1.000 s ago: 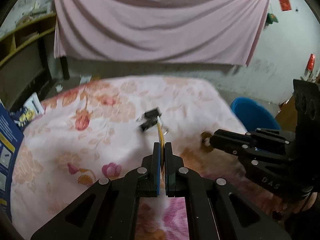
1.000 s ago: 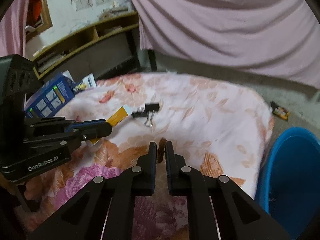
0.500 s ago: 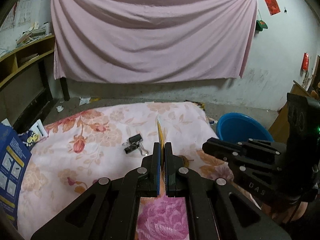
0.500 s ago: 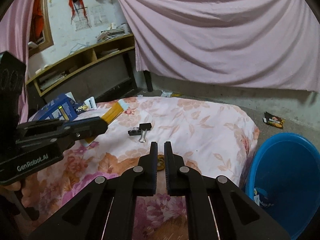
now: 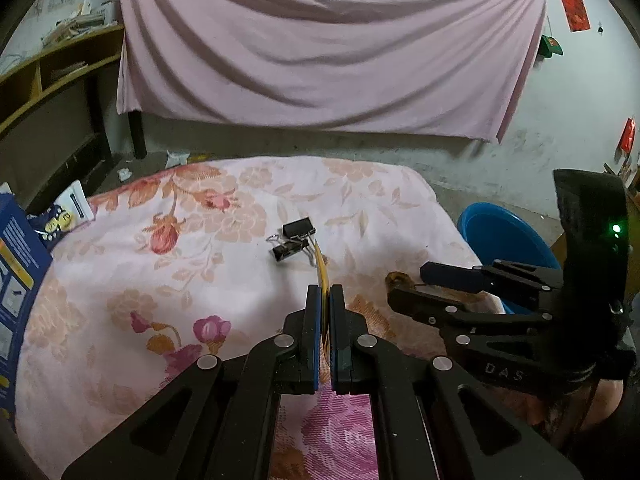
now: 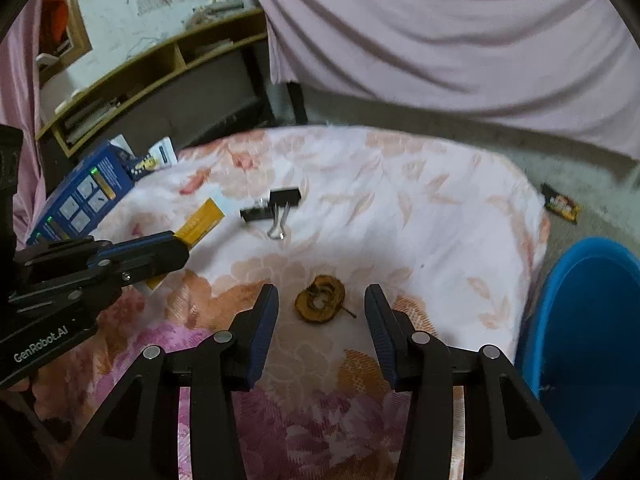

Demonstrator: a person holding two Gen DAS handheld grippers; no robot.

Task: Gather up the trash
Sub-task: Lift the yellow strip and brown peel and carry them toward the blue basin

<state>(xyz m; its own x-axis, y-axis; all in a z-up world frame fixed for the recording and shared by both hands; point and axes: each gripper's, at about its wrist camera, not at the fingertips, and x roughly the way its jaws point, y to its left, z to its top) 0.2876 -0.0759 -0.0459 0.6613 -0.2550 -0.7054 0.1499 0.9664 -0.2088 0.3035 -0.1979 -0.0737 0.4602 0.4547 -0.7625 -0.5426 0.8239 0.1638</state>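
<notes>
Right-wrist view: the right gripper hangs low over the floral cloth with its jaws spread wide, straddling a shrivelled brown fruit slice that lies flat between the two fingers, touching neither. That spacing reads as a line-up for a pinch from both sides; the piece looks thin and dry, so the fingers will probably need to reach right down to the cloth.

The left gripper is clamped on a yellow wrapper strip, held on edge so the free end pokes out past the fingertips. It hovers above the cloth, presumably carrying the strip while the other hand works.

Just beyond the slice, two black binder clips lie together mid-cloth; probably not trash. A blue carton stands at the cloth's far left edge.

Off the right edge, on the floor, sits the blue basin — the likely drop point, close to the right hand. A dark snack wrapper lies on the floor beyond it.
</notes>
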